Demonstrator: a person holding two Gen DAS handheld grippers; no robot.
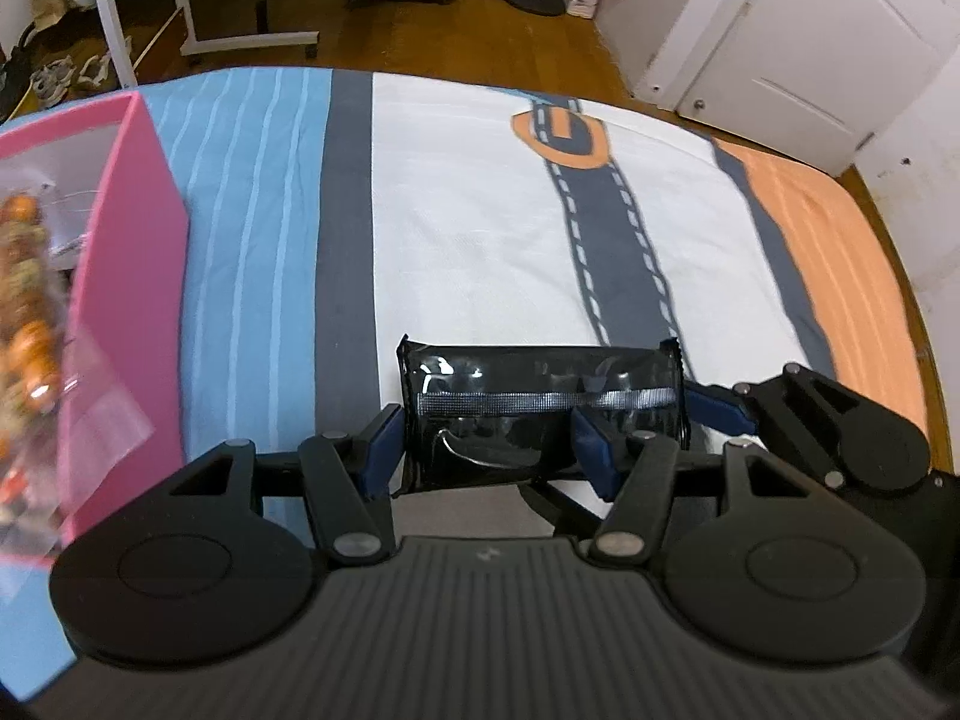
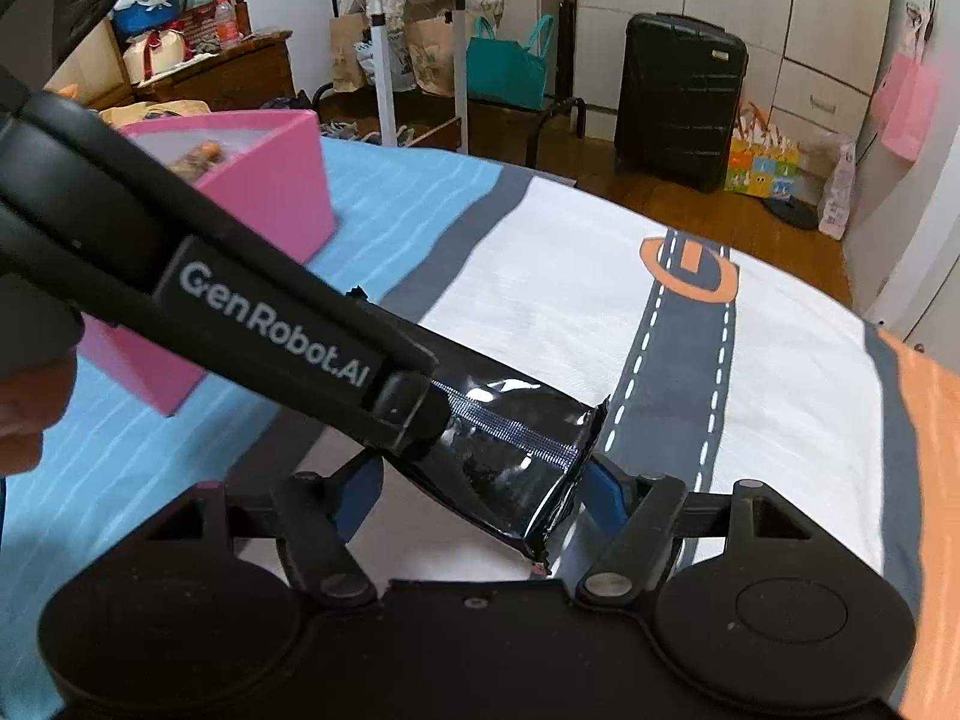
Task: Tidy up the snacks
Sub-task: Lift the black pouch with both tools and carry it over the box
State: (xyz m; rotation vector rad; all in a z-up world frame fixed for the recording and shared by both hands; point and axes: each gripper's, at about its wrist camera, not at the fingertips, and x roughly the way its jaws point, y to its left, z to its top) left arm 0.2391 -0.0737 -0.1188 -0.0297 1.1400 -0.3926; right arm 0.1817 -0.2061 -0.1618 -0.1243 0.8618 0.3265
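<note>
From your left wrist, the left hand-held gripper (image 1: 480, 447) has its blue pads pressed on the black snack packet (image 1: 540, 414), one pad at the packet's left end and the other partway along its lower edge. The packet hangs above the bed (image 1: 480, 210), and the pink box (image 1: 129, 276), already holding wrapped snacks (image 1: 27, 300), sits just to the left. The right hand-held gripper (image 1: 720, 408) shows at the packet's right end, its blue tip touching the crimped edge.

From your right wrist, the right hand-held gripper (image 2: 480, 486) stands wide: its right pad lies against the packet's (image 2: 528, 468) crimped end, while the left pad is clear of it, so it steadies rather than grips. The left tool's arm crosses in front, with the box (image 2: 270, 192) beyond it.

Keep the left grip firm on the slippery foil, ease the right side away without tugging, then carry the packet level over the box rim before lowering.
</note>
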